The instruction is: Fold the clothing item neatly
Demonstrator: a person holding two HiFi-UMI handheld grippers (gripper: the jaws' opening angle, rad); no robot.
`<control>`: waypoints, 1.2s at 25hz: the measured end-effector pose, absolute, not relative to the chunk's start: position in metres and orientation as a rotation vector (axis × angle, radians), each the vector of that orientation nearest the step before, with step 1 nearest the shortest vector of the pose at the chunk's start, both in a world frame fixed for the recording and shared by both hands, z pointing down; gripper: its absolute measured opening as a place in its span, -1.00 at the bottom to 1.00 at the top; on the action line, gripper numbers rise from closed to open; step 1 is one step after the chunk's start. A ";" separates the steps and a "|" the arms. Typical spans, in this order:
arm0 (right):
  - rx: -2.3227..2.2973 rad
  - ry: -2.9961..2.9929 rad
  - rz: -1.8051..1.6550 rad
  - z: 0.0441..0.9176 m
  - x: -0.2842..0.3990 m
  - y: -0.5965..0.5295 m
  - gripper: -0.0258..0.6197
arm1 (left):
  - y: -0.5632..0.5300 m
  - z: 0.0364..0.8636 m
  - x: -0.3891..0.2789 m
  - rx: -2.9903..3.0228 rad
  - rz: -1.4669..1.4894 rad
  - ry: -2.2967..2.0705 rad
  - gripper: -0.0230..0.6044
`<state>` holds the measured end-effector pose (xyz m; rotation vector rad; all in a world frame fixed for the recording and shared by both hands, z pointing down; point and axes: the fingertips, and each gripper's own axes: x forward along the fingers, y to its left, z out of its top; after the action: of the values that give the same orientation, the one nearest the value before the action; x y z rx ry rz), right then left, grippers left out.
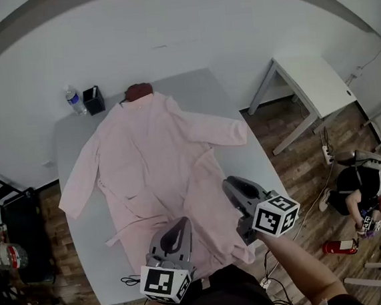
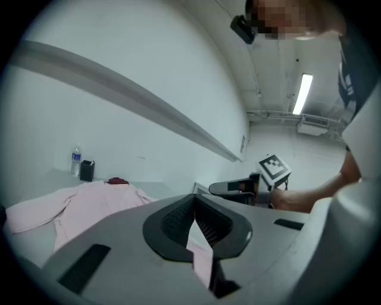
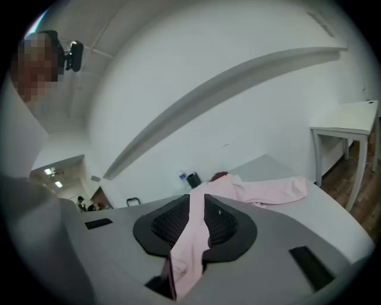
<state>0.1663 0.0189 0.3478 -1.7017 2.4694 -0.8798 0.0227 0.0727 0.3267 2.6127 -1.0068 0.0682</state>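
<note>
Jaws of your left gripper (image 1: 177, 227) and right gripper (image 1: 234, 185) are each closed on the near hem of the pink robe (image 1: 150, 152), which lies spread across the grey bench (image 1: 66, 135), sleeves outstretched.

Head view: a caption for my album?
The left gripper and right gripper pinch the near hem of a pink robe spread on a table.

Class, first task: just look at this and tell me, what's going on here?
A person works at a grey table with a tool in each hand. A pink robe lies spread on it, sleeves out. The left tool and the right tool are each shut on the robe's near hem, pink cloth pinched between the jaws. No fold is made yet.
</note>
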 end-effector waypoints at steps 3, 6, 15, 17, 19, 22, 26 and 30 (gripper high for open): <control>-1.830 2.344 -0.984 0.395 0.237 -0.028 -0.65 | 0.057 0.342 0.026 2.585 0.127 -1.044 -0.91; -1.940 2.121 -1.167 0.451 0.310 -0.070 -0.55 | 0.041 0.357 0.027 2.549 0.195 -1.068 -0.91; -2.098 1.500 -1.542 0.586 0.424 -0.133 -0.42 | 0.012 0.398 0.049 2.412 0.315 -1.071 -0.91; -2.110 1.428 -1.580 0.598 0.430 -0.140 -0.42 | 0.007 0.403 0.055 2.393 0.335 -1.072 -0.91; -2.118 1.375 -1.609 0.605 0.434 -0.144 -0.41 | 0.001 0.405 0.060 2.379 0.349 -1.083 -0.91; -2.156 1.347 -1.607 0.610 0.436 -0.149 -0.42 | -0.005 0.405 0.063 2.362 0.353 -1.106 -0.91; -2.256 1.355 -1.621 0.613 0.440 -0.154 -0.46 | -0.008 0.410 0.058 2.341 0.353 -1.119 -0.91; -2.186 1.408 -1.605 0.609 0.442 -0.158 -0.82 | -0.008 0.415 0.048 2.318 0.340 -1.135 -0.91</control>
<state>0.4418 -0.1580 0.6086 -2.1859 1.4078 -1.6052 0.0481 -0.0085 0.4147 2.3181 -1.1346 0.3399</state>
